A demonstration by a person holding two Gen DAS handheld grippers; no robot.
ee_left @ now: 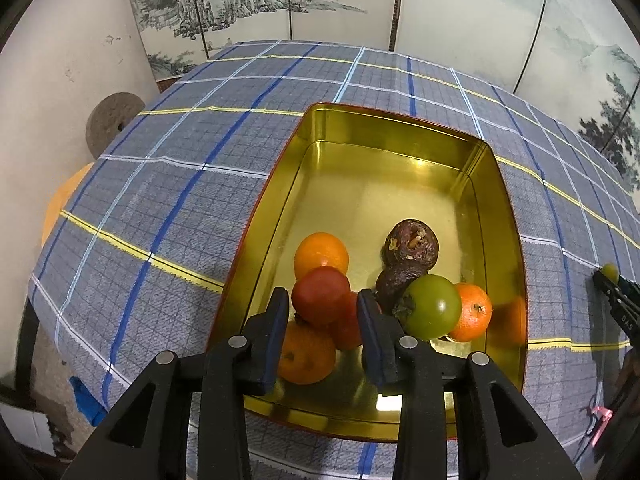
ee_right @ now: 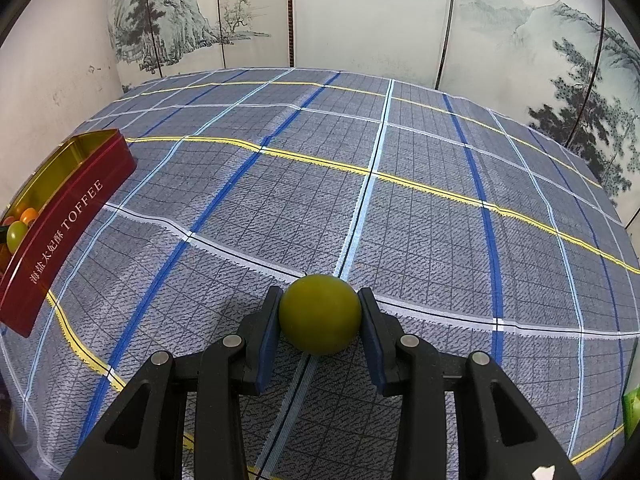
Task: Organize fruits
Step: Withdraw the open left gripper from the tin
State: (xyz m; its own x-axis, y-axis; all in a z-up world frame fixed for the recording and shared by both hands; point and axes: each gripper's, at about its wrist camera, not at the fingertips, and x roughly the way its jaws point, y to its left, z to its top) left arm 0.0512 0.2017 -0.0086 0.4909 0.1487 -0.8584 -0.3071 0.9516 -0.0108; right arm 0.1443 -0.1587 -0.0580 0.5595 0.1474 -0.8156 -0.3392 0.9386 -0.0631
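Note:
A gold-lined red toffee tin stands on the checked cloth and holds several fruits. My left gripper hangs over its near end. A red fruit lies between the fingertips on top of an orange, and a thin gap shows at the right pad, so the jaws stand open. Beside them lie another orange, a green fruit and a dark wrinkled fruit. My right gripper is shut on a yellow-green fruit low over the cloth, well right of the tin.
The blue checked tablecloth covers the whole table. A painted folding screen stands behind it. A round stone disc leans against the wall at the left. A green packet shows at the right edge.

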